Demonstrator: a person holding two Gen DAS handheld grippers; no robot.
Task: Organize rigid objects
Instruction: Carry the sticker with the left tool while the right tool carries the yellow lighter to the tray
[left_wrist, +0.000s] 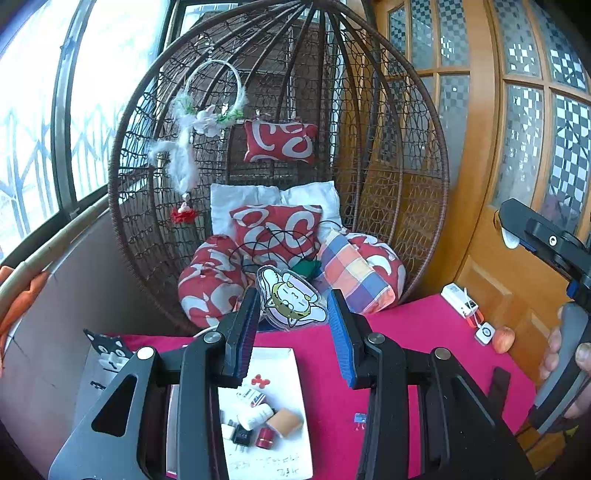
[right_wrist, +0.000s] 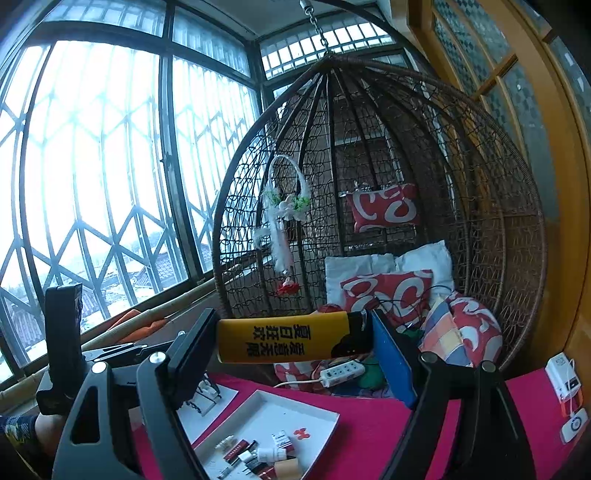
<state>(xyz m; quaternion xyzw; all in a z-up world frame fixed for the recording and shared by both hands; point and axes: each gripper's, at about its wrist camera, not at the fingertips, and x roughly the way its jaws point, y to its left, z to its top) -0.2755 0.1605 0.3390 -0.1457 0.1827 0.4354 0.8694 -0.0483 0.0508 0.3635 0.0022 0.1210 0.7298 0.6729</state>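
Between my right tongs (right_wrist: 291, 341): yellow lighter (right_wrist: 295, 341) lies crosswise, raised above the desk, one pad at each end gripping it; smooth glossy body, black print, black cap at the right.
Left tongs (left_wrist: 291, 310): partly open; flat clear cat charm (left_wrist: 291, 299) sits between the blue ribbed pads, but I cannot tell whether they press on it.
Tray (right_wrist: 317, 410): white, shallow, square-edged, below both tongs; small bottles, a red tube and a tan roll cluster at its near end, the far end bare.
Desk (left_wrist: 332, 398): pink felt cloth, open stretch right of the tray.
Right edge: white boxes (right_wrist: 563, 380) and an apple (left_wrist: 503, 339) near the wooden door.
Ahead: woven wicker hanging chair (left_wrist: 406, 155) filled with red-and-white cushions crowds the desk's far edge; white power strip (right_wrist: 341, 372) lies there.
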